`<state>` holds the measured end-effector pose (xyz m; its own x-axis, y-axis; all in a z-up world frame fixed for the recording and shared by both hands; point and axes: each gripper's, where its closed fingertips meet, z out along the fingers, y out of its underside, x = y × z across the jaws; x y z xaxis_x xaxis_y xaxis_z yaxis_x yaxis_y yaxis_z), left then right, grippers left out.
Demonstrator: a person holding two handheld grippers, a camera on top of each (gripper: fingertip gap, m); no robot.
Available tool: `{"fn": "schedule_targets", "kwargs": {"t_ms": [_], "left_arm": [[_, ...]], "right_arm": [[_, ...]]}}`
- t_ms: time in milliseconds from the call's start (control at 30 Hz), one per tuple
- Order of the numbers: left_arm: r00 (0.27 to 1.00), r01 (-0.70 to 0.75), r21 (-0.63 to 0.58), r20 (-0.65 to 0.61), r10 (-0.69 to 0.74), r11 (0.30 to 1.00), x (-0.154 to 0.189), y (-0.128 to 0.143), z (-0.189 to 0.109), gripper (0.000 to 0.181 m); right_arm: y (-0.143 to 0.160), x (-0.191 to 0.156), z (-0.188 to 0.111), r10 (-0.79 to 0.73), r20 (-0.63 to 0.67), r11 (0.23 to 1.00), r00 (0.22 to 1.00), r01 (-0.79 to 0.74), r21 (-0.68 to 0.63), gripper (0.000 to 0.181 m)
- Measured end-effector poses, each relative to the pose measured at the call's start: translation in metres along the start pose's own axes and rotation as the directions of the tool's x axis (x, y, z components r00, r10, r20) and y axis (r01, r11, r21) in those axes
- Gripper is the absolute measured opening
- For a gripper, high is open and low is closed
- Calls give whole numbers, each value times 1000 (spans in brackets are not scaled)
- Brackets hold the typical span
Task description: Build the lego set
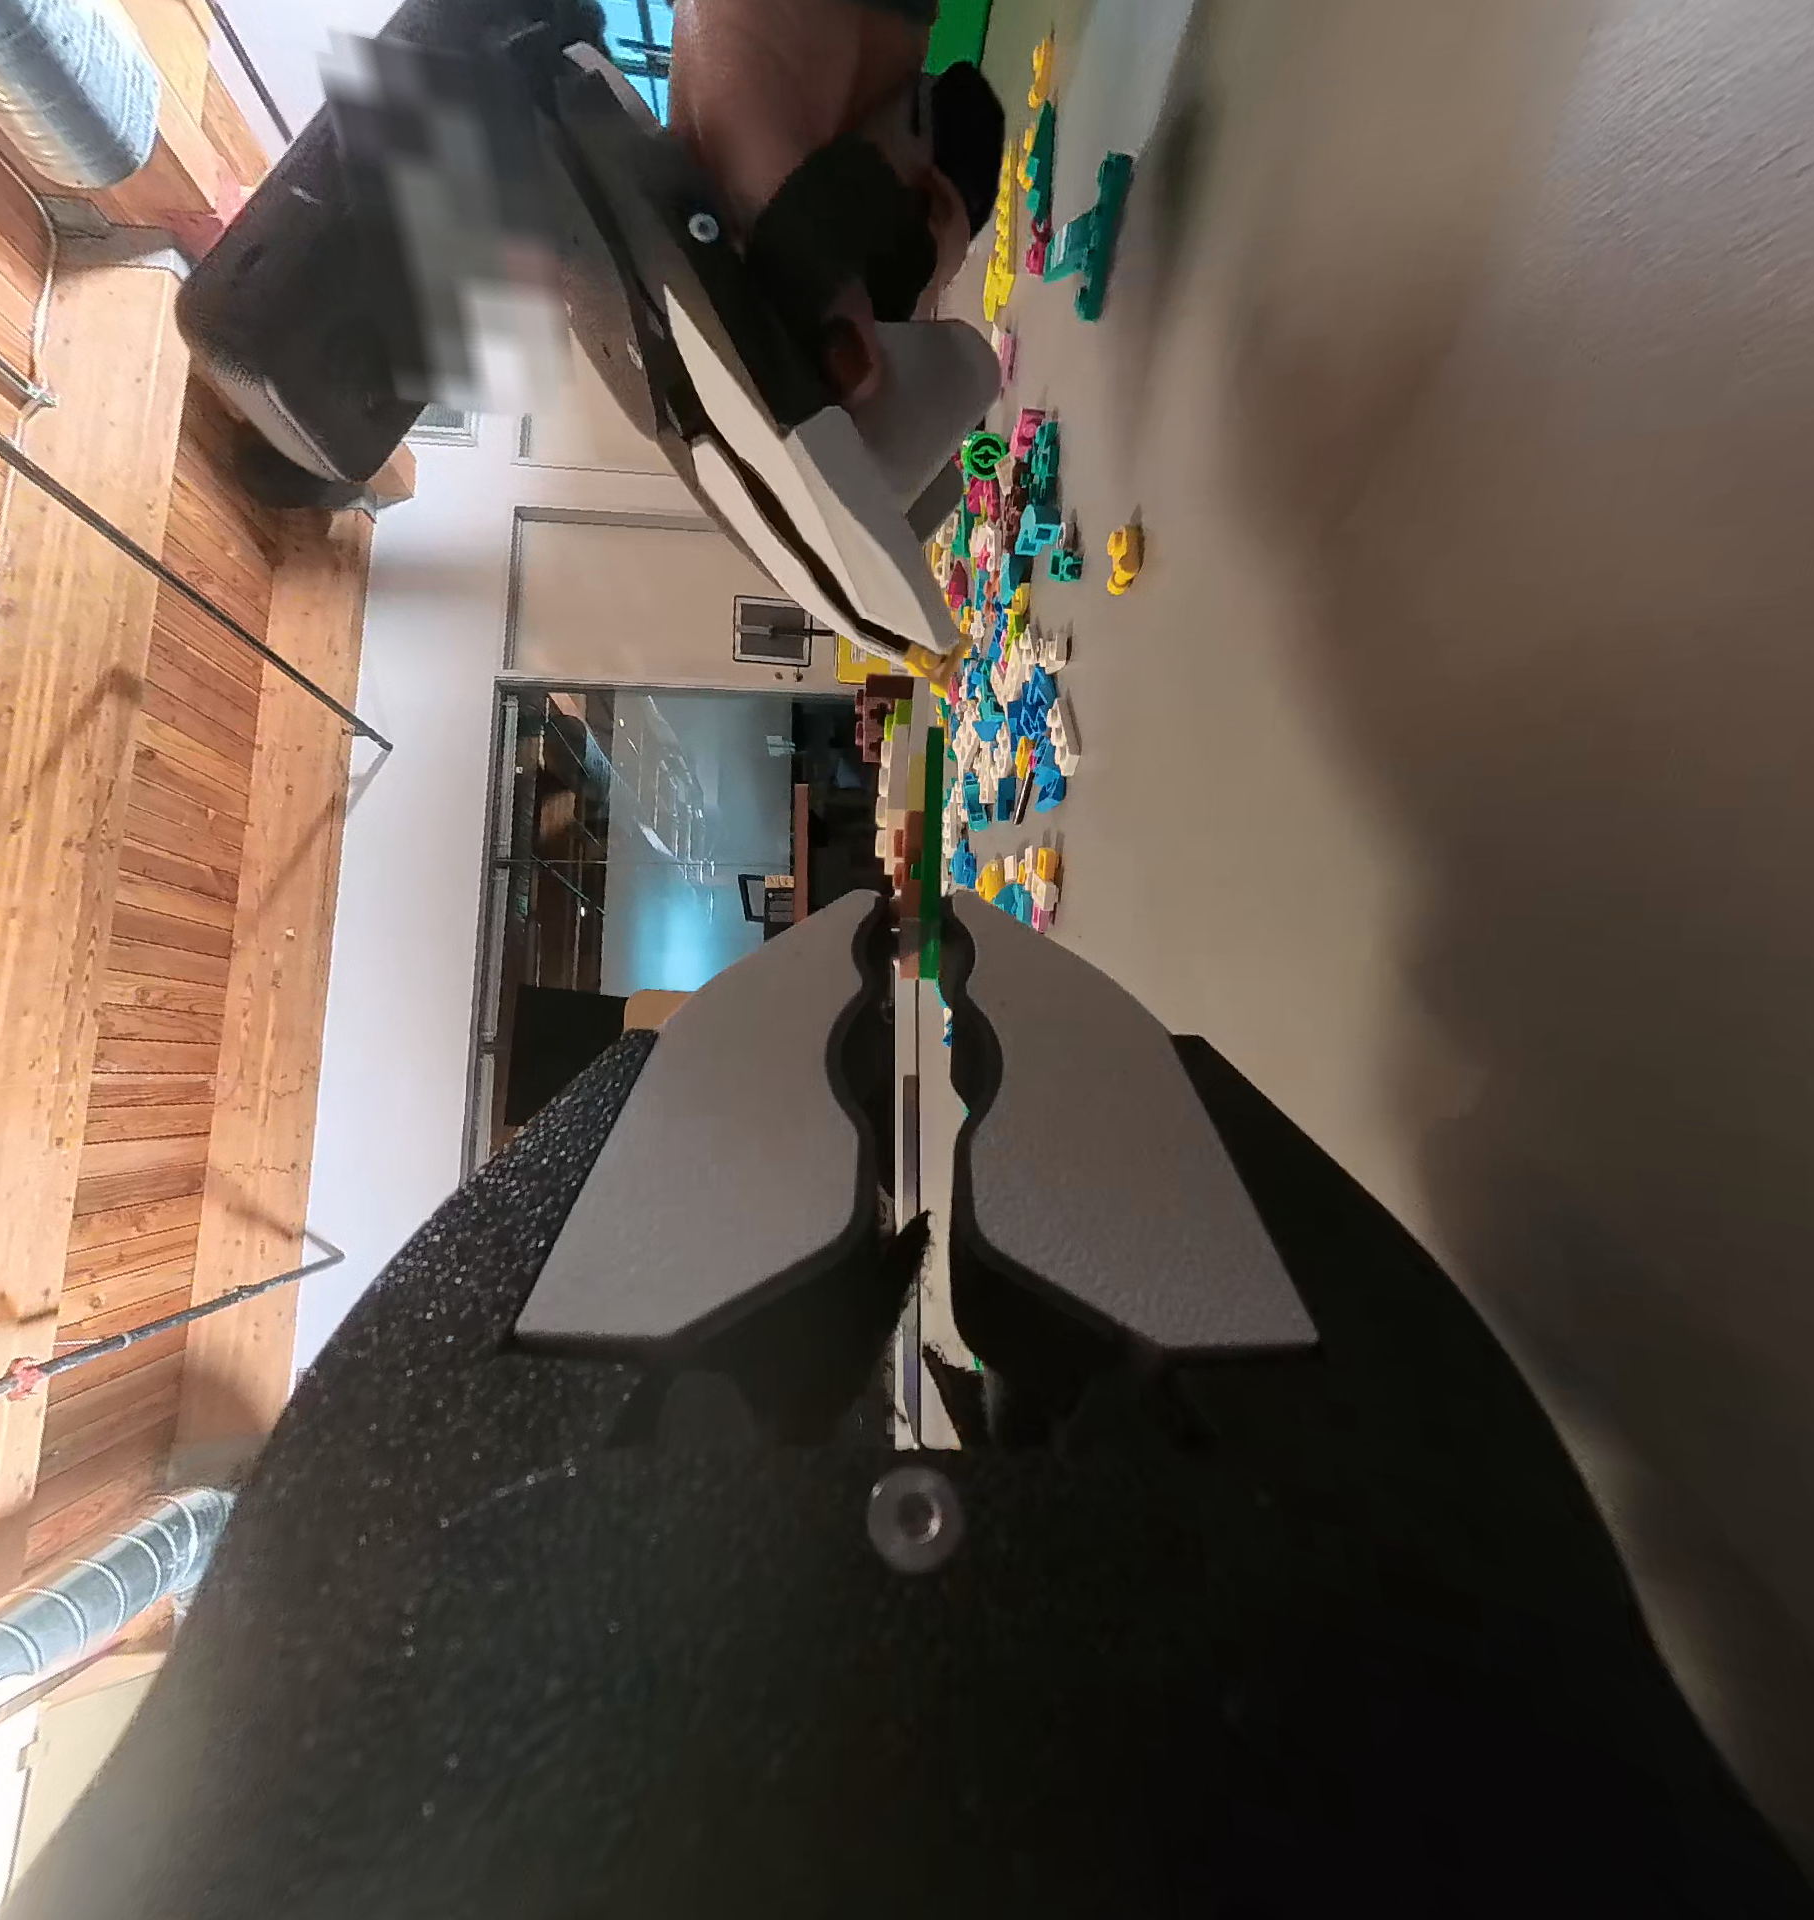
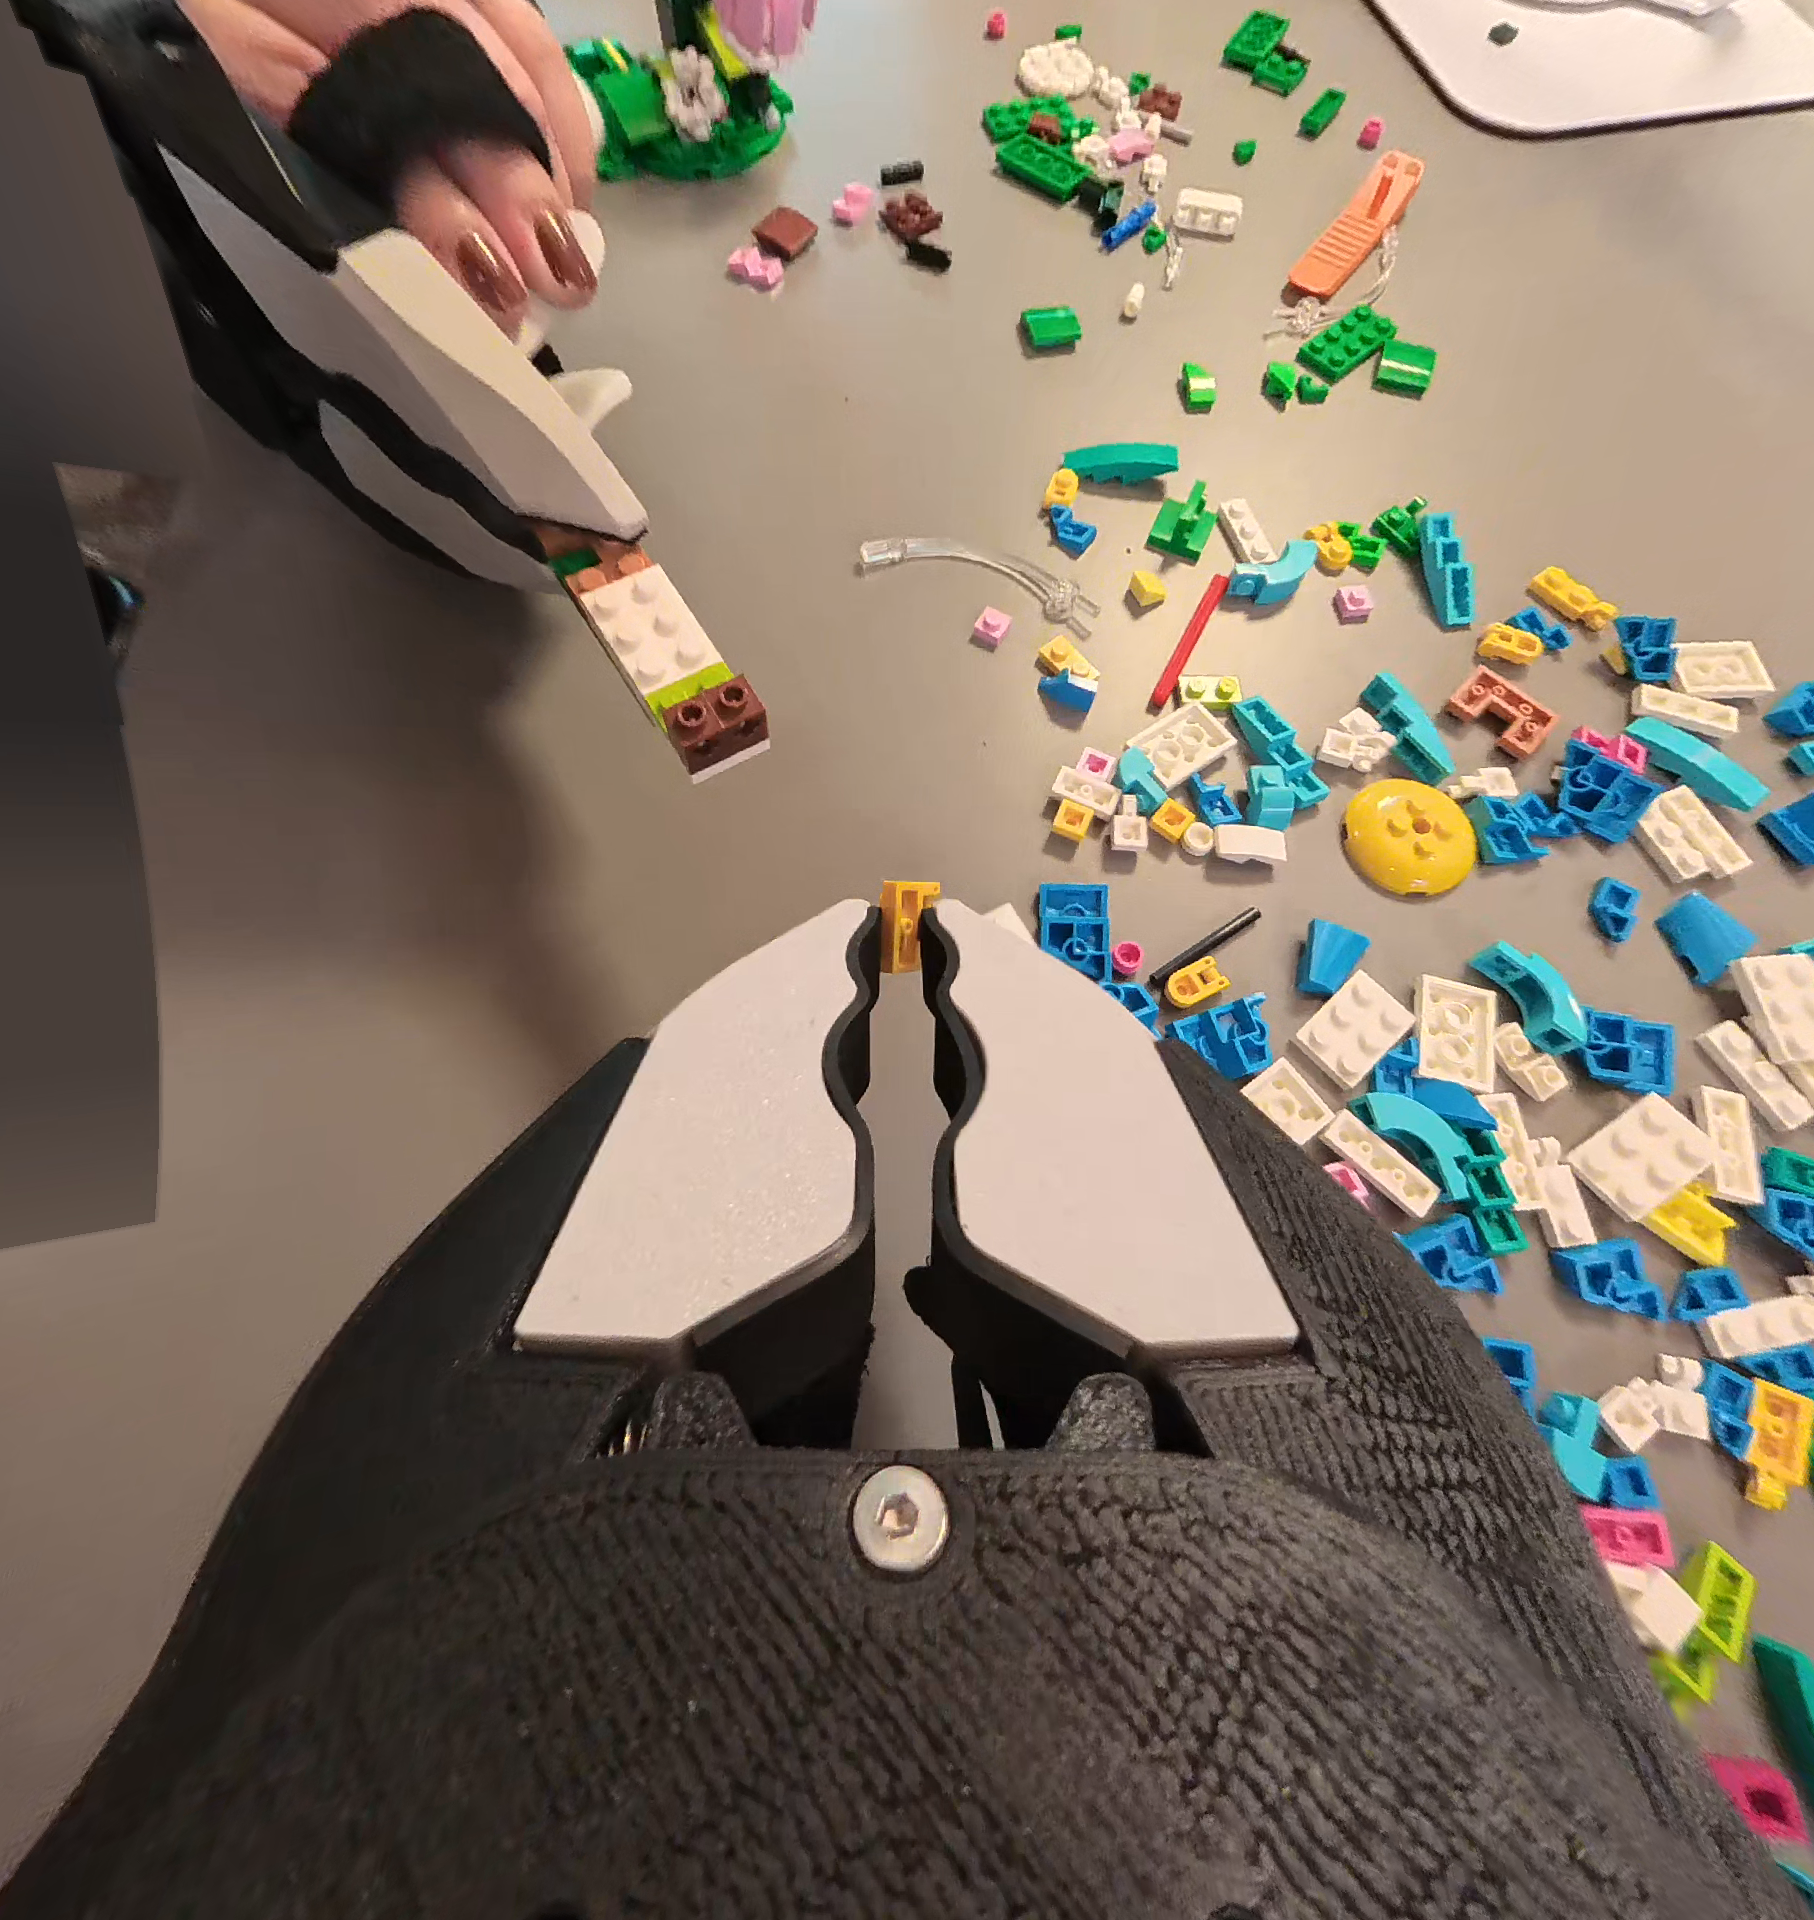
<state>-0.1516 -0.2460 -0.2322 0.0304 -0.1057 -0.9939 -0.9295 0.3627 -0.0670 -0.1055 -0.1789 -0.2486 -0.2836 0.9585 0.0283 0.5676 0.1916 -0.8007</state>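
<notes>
My left gripper (image 1: 918, 914) is shut on a long partly built lego piece (image 1: 911, 810) of white, lime, green and brown bricks, held edge-on above the table. The same piece (image 2: 664, 649) shows in the right wrist view, sticking out of the left gripper (image 2: 581, 540) with its brown end toward my right gripper. My right gripper (image 2: 908, 914) is shut on a small yellow lego piece (image 2: 908, 920), held a short way from the brown end and apart from it. In the left wrist view the right gripper (image 1: 929, 644) and its yellow piece (image 1: 932, 660) hover just above the build.
Loose blue, white, teal and yellow bricks (image 2: 1505, 1039) are spread over the grey table (image 2: 467, 935) to the right. Green bricks (image 2: 1339, 343), an orange brick separator (image 2: 1360, 223) and a green flower model (image 2: 685, 104) lie farther back. A white tray (image 2: 1630, 73) sits at the top right. Left tips to right tips: about 9 centimetres.
</notes>
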Motion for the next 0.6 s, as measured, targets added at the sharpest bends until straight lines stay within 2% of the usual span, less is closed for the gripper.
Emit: {"fn": "schedule_targets", "kwargs": {"t_ms": [133,333,600], "left_arm": [[1000,-9,8,-11,9,1000,3,-2,1,8],[1000,-10,14,-14,10,1000,3,-3,1,8],[1000,-6,15,-3,6,1000,2,-3,1,8]], "right_arm": [[4,0,5,-62,-33,997,998,60,-57,6],[-3,3,8,-120,-88,992,989,116,-57,6],[-8,9,5,-95,-137,994,986,86,-70,6]]}}
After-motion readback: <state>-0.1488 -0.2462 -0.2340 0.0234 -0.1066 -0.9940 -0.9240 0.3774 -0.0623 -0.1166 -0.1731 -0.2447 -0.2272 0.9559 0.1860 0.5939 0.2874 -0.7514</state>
